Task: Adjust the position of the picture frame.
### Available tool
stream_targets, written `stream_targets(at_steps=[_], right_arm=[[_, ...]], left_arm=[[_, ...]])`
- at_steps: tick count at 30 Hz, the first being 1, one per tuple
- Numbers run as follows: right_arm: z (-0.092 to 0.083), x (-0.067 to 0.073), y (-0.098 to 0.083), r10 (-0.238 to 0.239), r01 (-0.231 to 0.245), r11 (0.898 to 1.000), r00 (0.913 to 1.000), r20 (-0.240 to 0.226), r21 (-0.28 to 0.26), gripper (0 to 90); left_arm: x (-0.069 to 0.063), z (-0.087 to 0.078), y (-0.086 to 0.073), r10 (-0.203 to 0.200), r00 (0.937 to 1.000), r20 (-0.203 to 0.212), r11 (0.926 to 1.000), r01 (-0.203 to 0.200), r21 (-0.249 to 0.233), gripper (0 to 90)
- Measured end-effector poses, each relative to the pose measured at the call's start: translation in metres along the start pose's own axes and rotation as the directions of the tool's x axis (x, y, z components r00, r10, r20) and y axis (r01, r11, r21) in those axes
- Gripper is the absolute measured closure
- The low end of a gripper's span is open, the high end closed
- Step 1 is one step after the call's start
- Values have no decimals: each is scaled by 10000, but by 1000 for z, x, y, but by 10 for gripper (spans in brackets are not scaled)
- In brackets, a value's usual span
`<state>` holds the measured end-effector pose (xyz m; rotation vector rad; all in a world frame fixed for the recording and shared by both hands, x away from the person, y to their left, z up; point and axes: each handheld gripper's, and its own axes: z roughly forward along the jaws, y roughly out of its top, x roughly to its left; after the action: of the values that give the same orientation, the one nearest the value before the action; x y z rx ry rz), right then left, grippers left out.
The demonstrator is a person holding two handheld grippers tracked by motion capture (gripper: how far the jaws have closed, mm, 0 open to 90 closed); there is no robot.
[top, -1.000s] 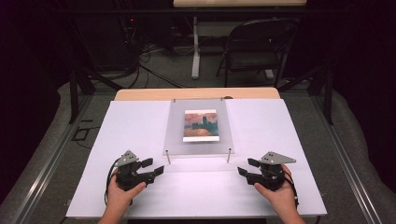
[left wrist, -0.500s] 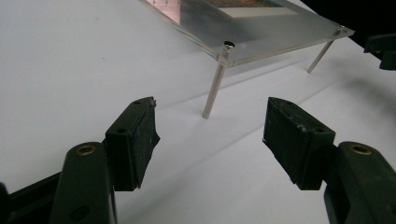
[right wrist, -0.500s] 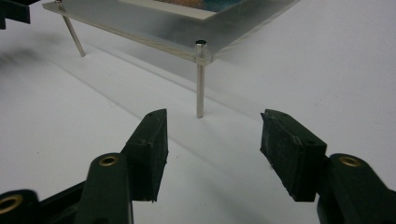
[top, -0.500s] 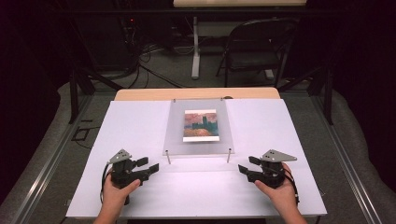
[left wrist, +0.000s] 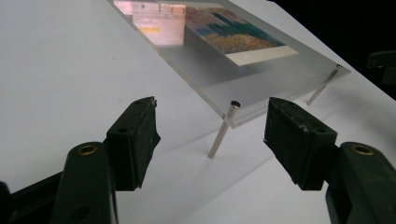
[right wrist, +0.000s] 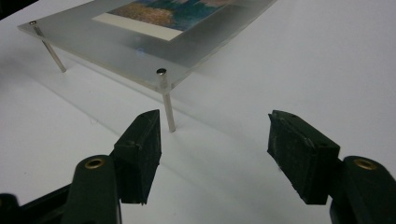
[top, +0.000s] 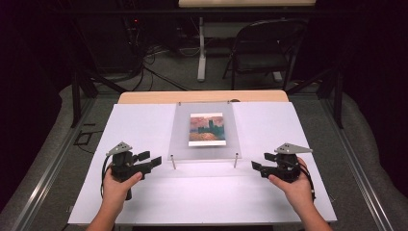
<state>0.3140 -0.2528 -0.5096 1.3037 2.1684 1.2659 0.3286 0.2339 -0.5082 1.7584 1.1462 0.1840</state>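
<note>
Two grippers are hovering over a white worktop (top: 144,122) whose wooden far edge is showing, in a dark room; a folding chair (top: 262,48), a table leg and loose cables are sitting on the grey floor beyond. A clear acrylic plate (top: 204,149) is standing mid-worktop on thin metal legs (left wrist: 219,135), tilting up toward the far side, with a painted picture card (top: 207,129) lying on it, its long axis running away from the person. The left gripper (top: 148,160) is hanging near the plate's near-left corner, jaws spread wide and holding nothing, the corner leg showing between them in the left gripper view. The right gripper (top: 262,161) is hanging near the near-right corner, jaws equally wide and empty, pointing toward that leg (right wrist: 167,105).
</note>
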Motion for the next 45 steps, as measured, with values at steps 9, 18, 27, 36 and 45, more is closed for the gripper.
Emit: stream_targets(at_steps=[9,18,27,36,45], right_arm=[[12,-13,26,192,-191,9992,9998,-20,354,379],[24,-24,48,177,-185,9991,9996,218,390,393],[33,-31,73,516,-525,9985,9972,534,170,403],[52,-38,88,629,-624,9980,9967,506,-121,400],[73,-44,105,649,-649,9979,9952,727,-18,400]], left_arm=[[10,5,27,-330,9993,-147,9994,330,56,342],[9,25,58,-21,10000,-66,9997,23,245,345],[7,53,84,113,9998,175,9981,-124,605,345],[10,78,100,259,9991,-332,9955,-228,916,345],[16,101,111,96,9975,-702,9943,-20,1063,345]])
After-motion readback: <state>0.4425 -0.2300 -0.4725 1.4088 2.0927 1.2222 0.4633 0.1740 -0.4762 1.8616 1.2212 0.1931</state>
